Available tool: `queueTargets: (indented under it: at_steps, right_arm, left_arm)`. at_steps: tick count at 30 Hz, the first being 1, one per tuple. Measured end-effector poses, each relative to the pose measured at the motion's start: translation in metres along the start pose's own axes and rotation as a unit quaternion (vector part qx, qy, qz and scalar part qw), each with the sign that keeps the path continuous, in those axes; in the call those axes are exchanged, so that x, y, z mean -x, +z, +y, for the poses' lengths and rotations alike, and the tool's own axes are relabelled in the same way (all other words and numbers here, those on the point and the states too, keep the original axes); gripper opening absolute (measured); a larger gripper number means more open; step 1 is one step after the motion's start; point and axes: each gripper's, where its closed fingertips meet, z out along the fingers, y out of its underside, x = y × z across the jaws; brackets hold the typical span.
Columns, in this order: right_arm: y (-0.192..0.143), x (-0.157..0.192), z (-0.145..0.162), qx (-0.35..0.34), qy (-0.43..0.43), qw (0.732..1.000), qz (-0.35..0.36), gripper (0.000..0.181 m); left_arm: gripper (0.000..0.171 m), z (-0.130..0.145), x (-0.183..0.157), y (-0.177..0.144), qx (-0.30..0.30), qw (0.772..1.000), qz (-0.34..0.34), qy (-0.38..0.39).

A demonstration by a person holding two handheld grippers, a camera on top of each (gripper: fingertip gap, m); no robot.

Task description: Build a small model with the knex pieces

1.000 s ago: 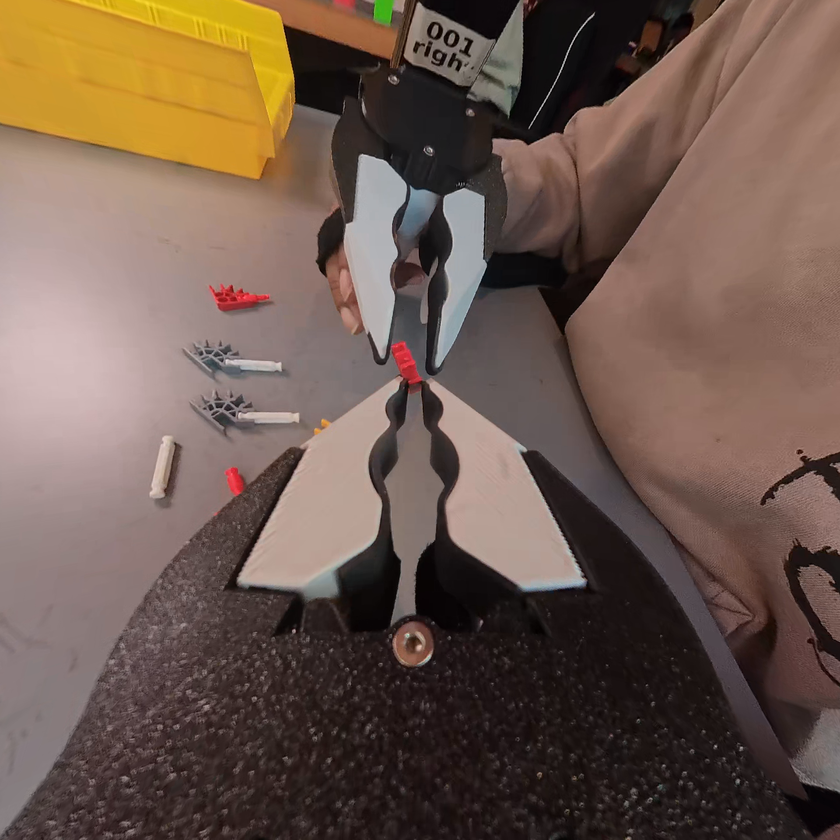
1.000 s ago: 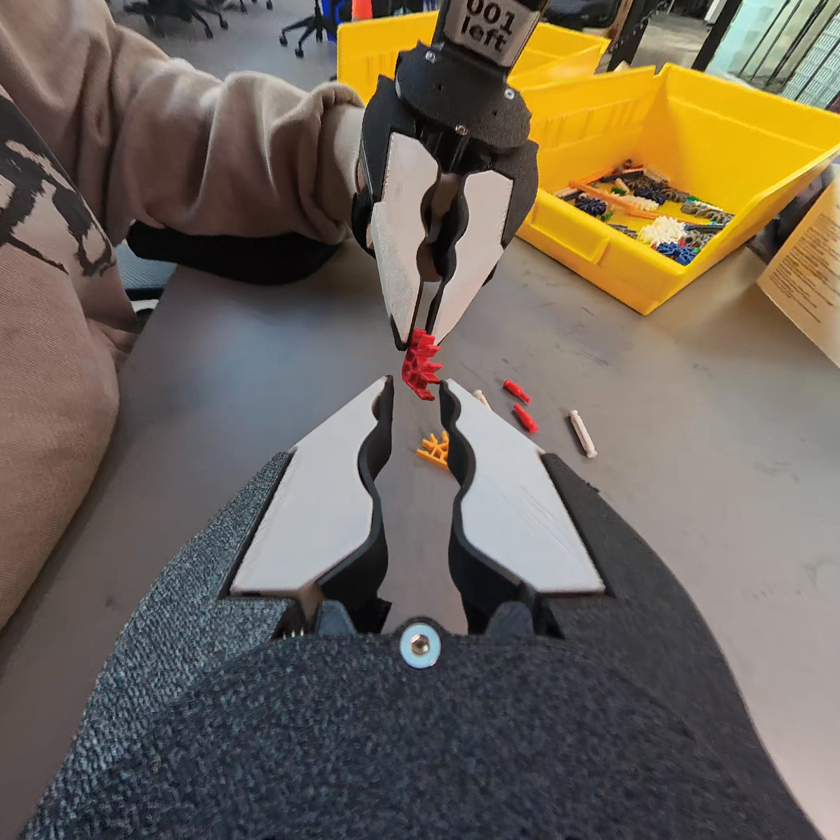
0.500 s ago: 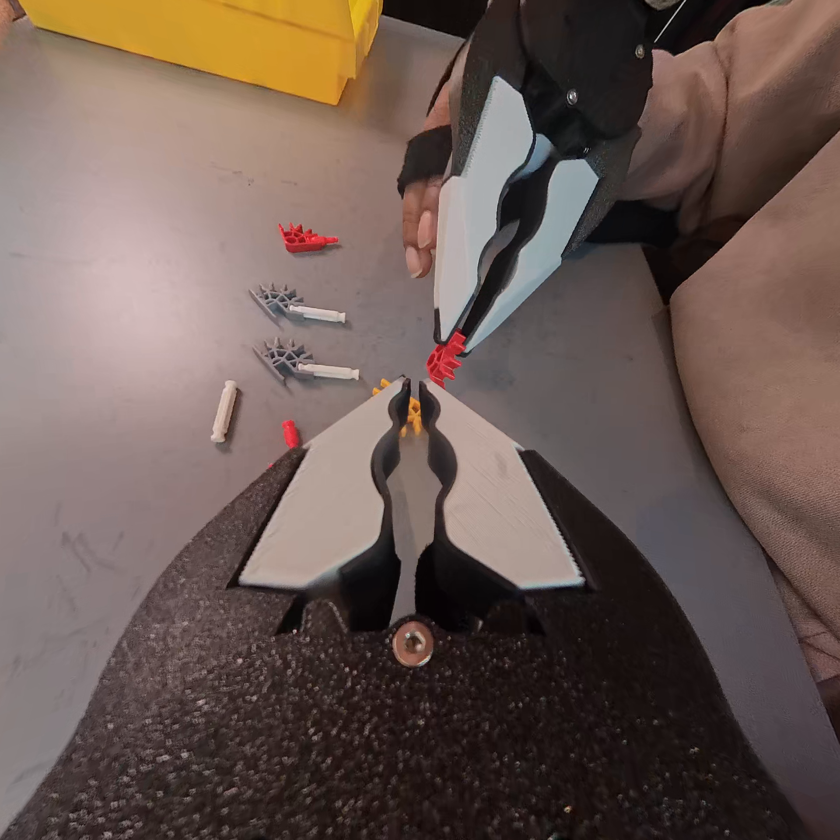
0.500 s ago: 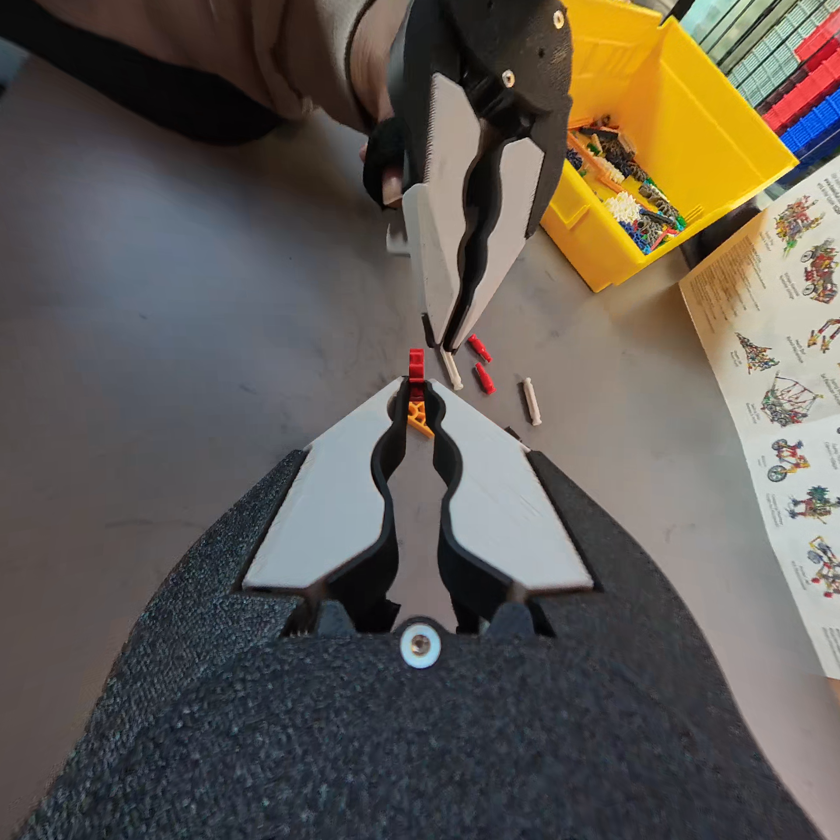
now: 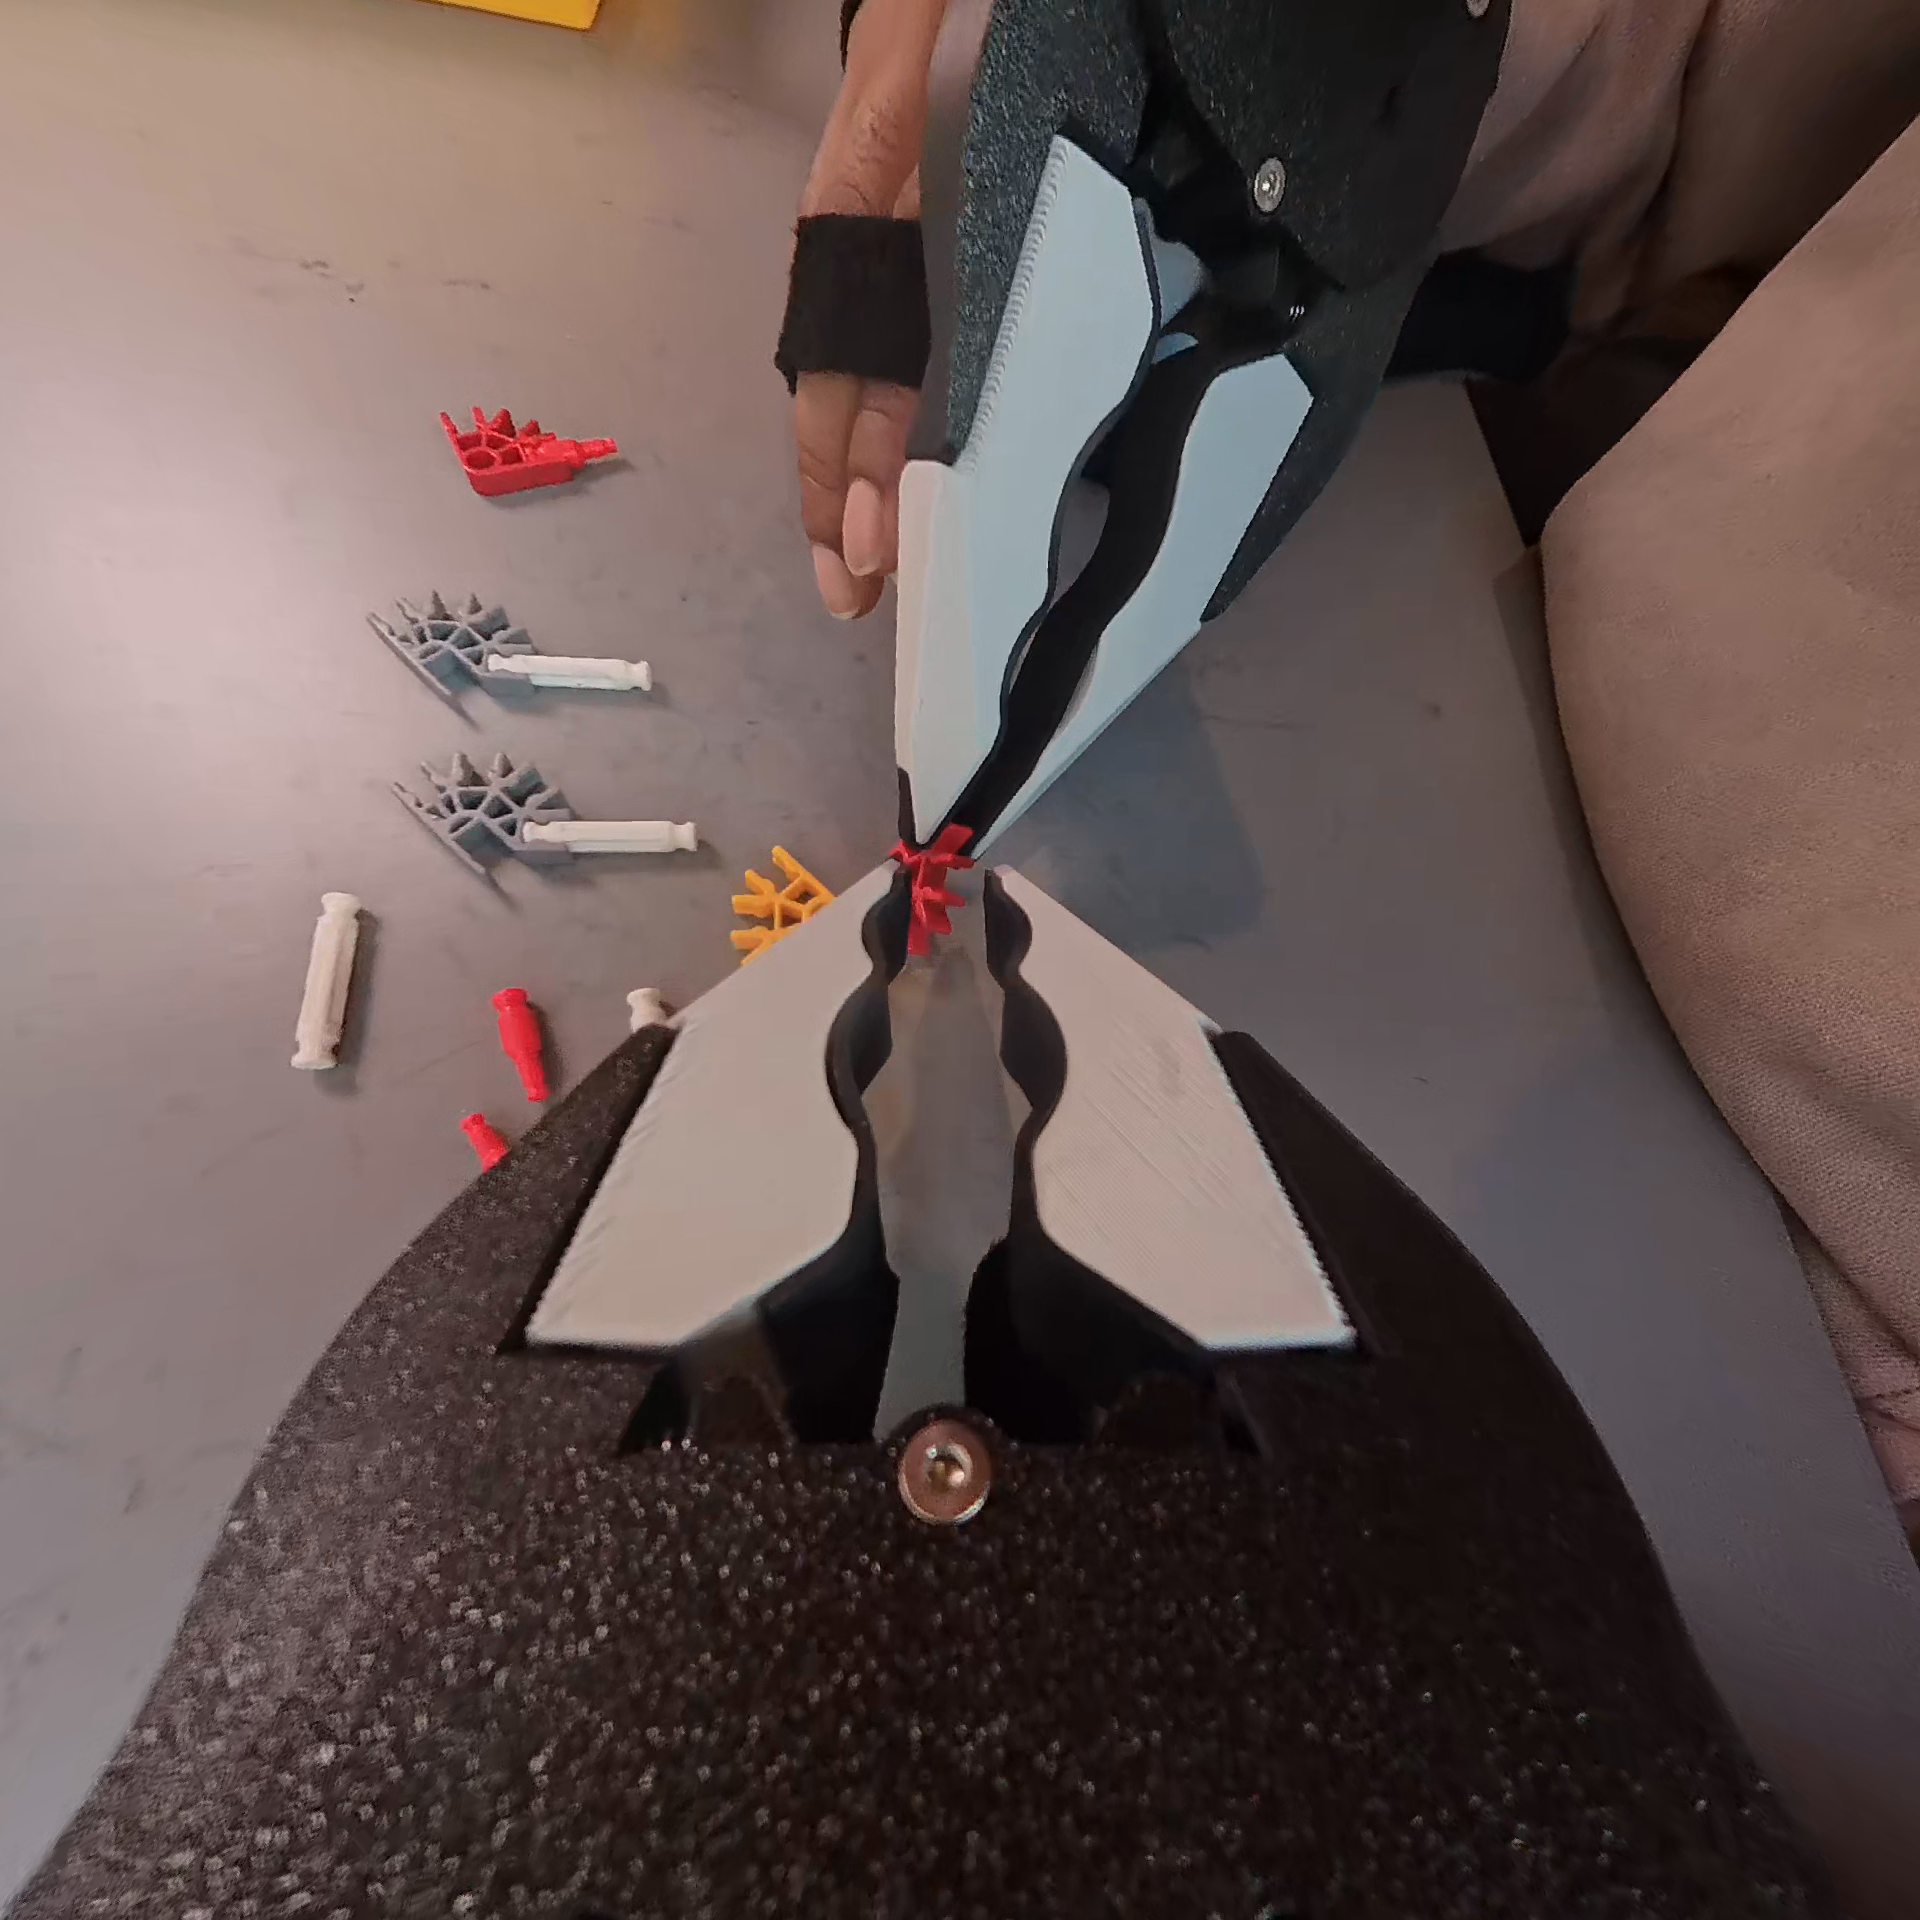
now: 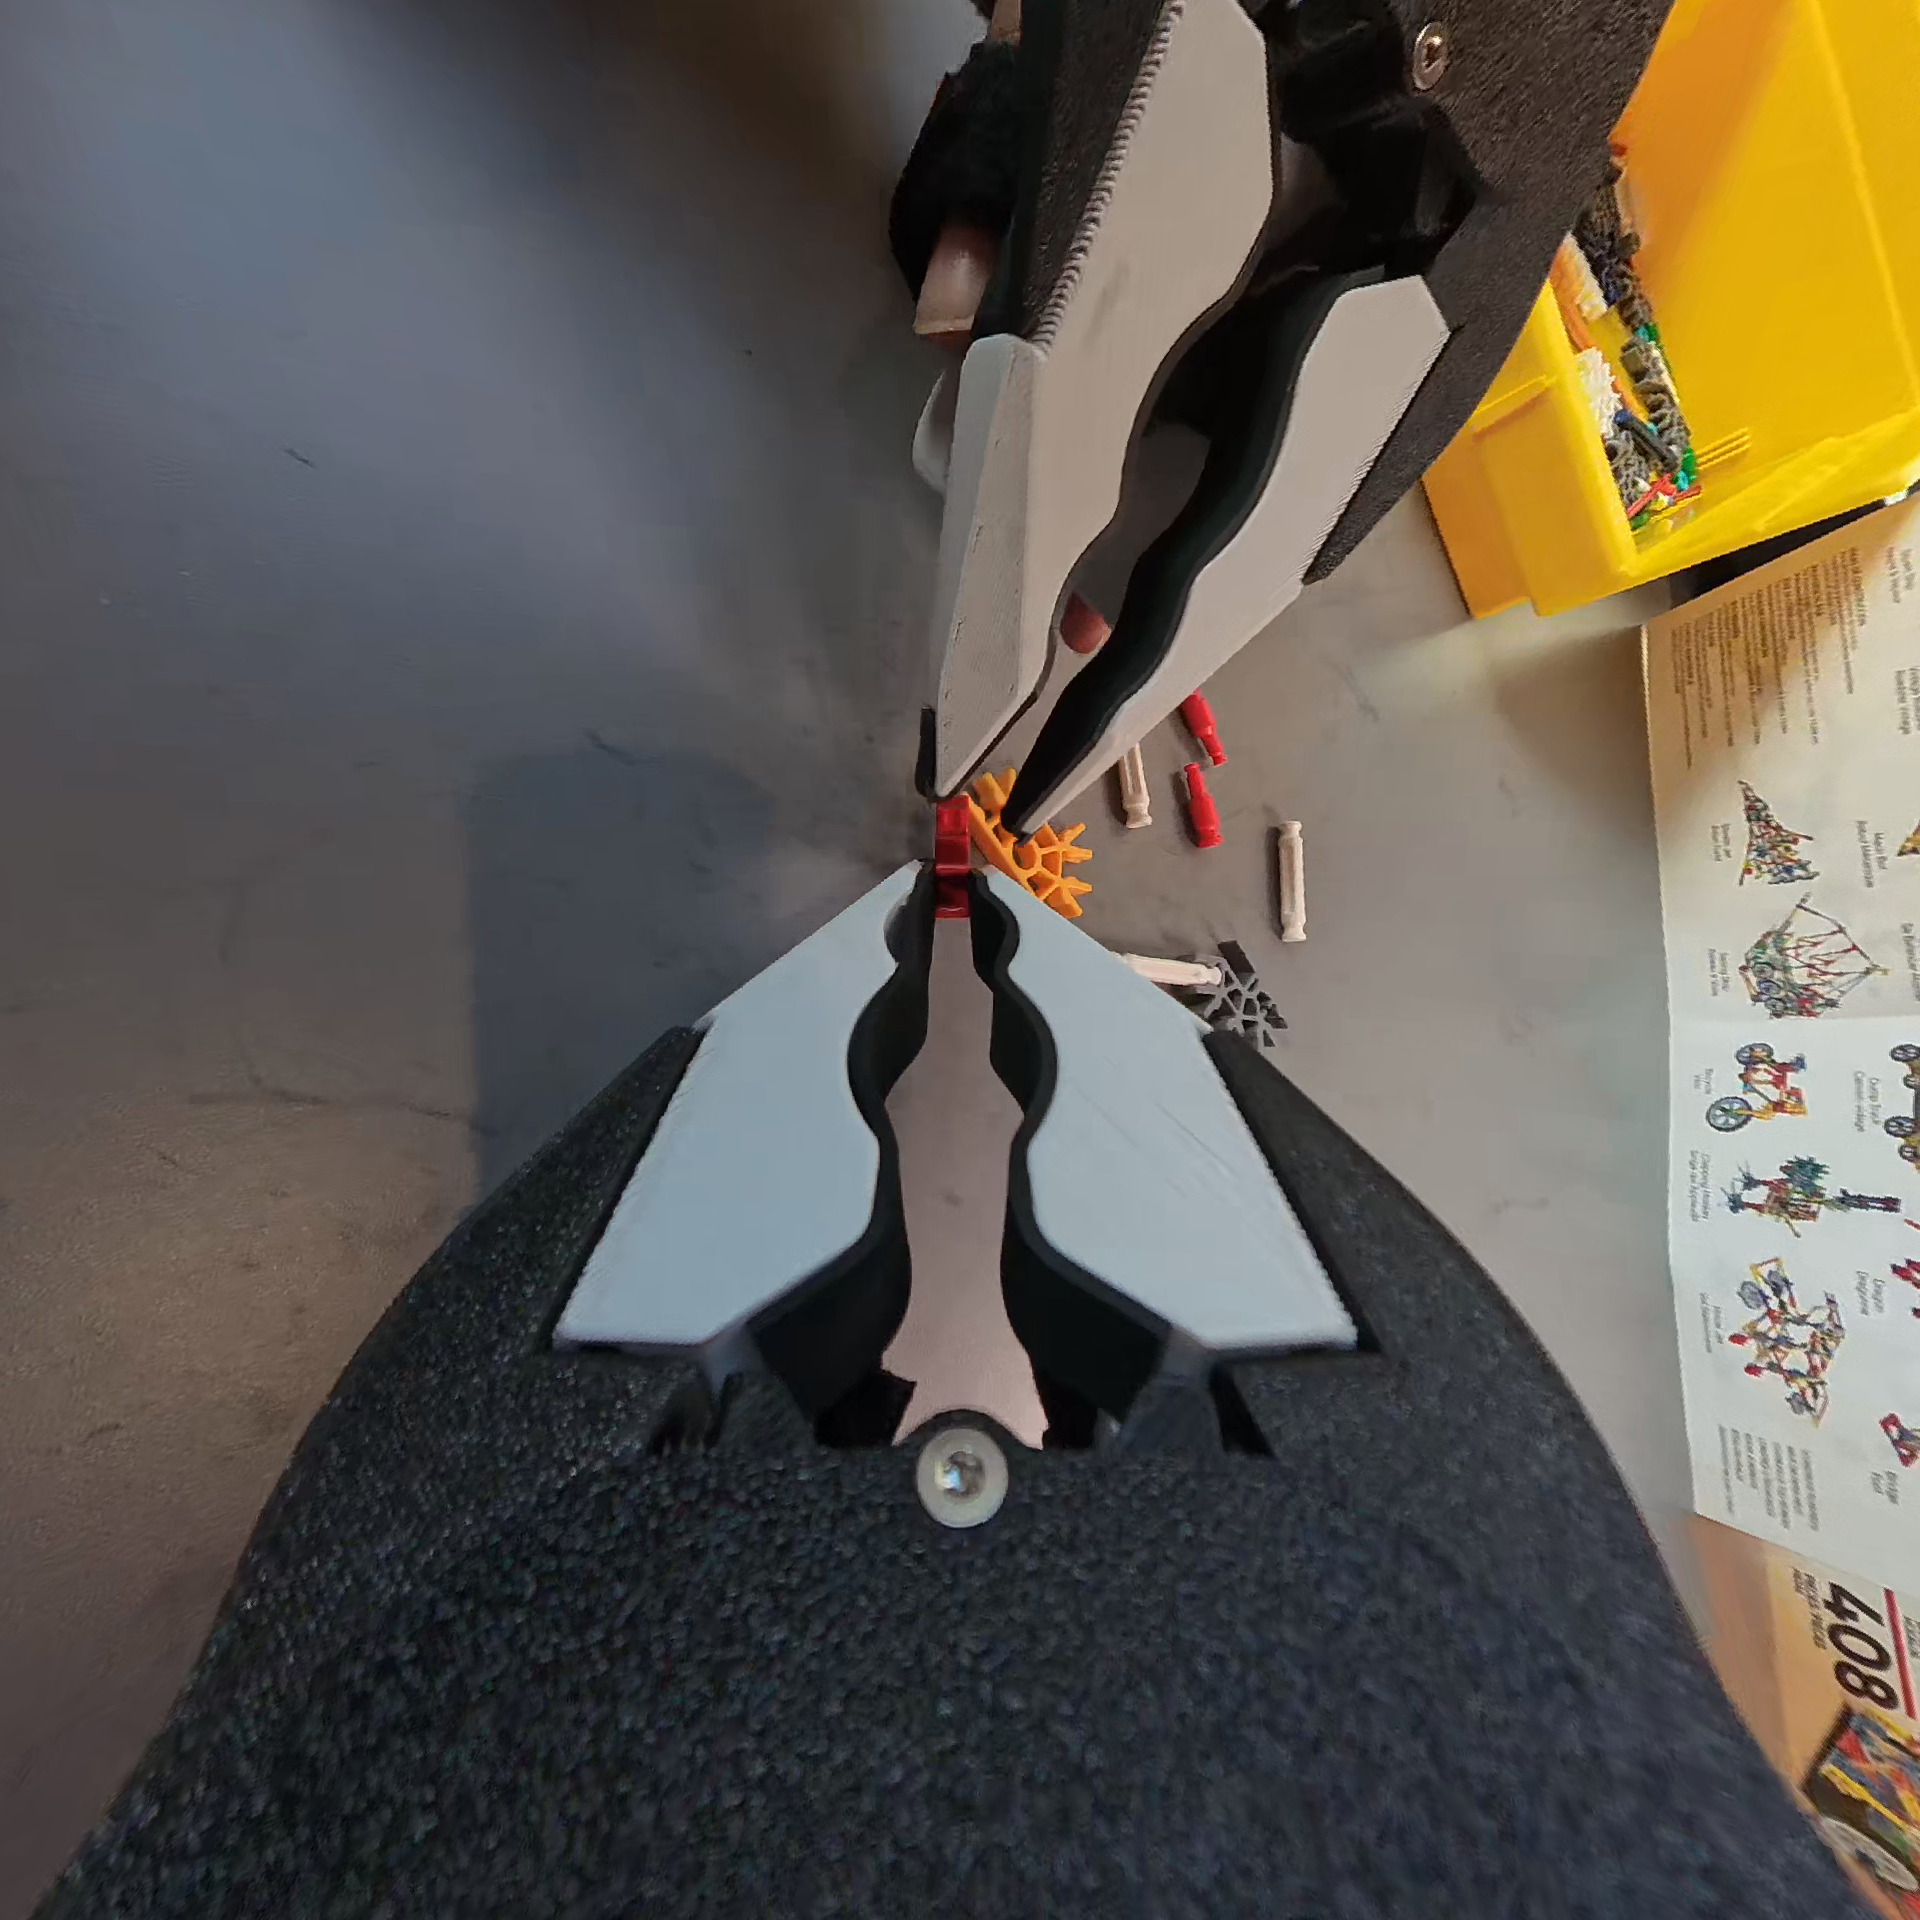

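Two grippers meet tip to tip above your grey worktop (image 5: 312, 260). Your right gripper (image 6: 951, 894) has its jaws pinched on a small red toothed plastic connector (image 6: 950, 847). Your left gripper (image 5: 940, 883) has jaws narrowly apart around it, beside an orange connector (image 5: 774, 904).

Red connector (image 5: 928, 891), yellow bin (image 6: 1704, 312)

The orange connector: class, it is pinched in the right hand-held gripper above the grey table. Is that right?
No. The right hand-held gripper pinches a red connector; the right wrist view shows the orange connector lying loose on the grey table.
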Motion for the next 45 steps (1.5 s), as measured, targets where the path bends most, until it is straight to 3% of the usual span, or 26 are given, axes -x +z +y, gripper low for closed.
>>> queueTargets:
  at_steps: [5, 9, 13, 18, 23, 27, 31, 37, 41, 45]
  right_arm:
    - [-0.009, -0.001, -0.014, -0.056, 0.083, 0.994, -0.035, 0.004]
    - [-0.011, 0.003, -0.016, -0.061, 0.153, 0.983, -0.076, 0.004]
    - [-0.011, 0.002, -0.017, -0.059, 0.201, 0.974, -0.087, 0.004]
    - [-0.013, 0.004, -0.015, -0.070, 0.266, 0.953, -0.127, 0.005]
    - [-0.007, 0.022, -0.003, -0.028, 0.241, 0.957, -0.158, 0.005]
    - [-0.010, 0.029, -0.015, -0.054, 0.201, 0.963, -0.169, 0.007]
    - [-0.014, 0.035, -0.030, -0.089, 0.149, 0.970, -0.169, 0.013]
    - [-0.004, 0.040, -0.016, -0.045, 0.132, 0.977, -0.161, 0.010]
    - [-0.006, 0.036, -0.019, -0.055, 0.139, 0.976, -0.156, 0.010]
    - [-0.008, 0.021, -0.018, -0.065, 0.153, 0.978, -0.127, 0.010]
  left_arm:
    - [0.017, -0.005, -0.005, -0.007, -0.018, 1.000, 0.018, -0.006]
    - [0.020, -0.001, -0.008, -0.004, -0.004, 1.000, 0.024, -0.003]
    - [0.008, 0.001, -0.010, -0.001, 0.001, 1.000, 0.028, -0.002]
    - [0.006, 0.000, -0.011, -0.003, -0.001, 0.999, 0.044, -0.026]
    - [0.006, 0.015, -0.028, -0.004, 0.039, 0.989, 0.114, -0.088]
    - [0.006, 0.020, -0.040, -0.006, 0.060, 0.980, 0.152, -0.114]
    - [0.006, 0.020, -0.035, -0.004, 0.061, 0.983, 0.132, -0.112]
    - [0.011, 0.018, -0.019, -0.003, 0.053, 0.989, 0.083, -0.106]
    - [0.012, 0.011, -0.005, -0.012, 0.031, 0.994, 0.044, -0.099]
    - [0.022, 0.003, 0.058, -0.046, -0.016, 0.985, -0.131, -0.108]
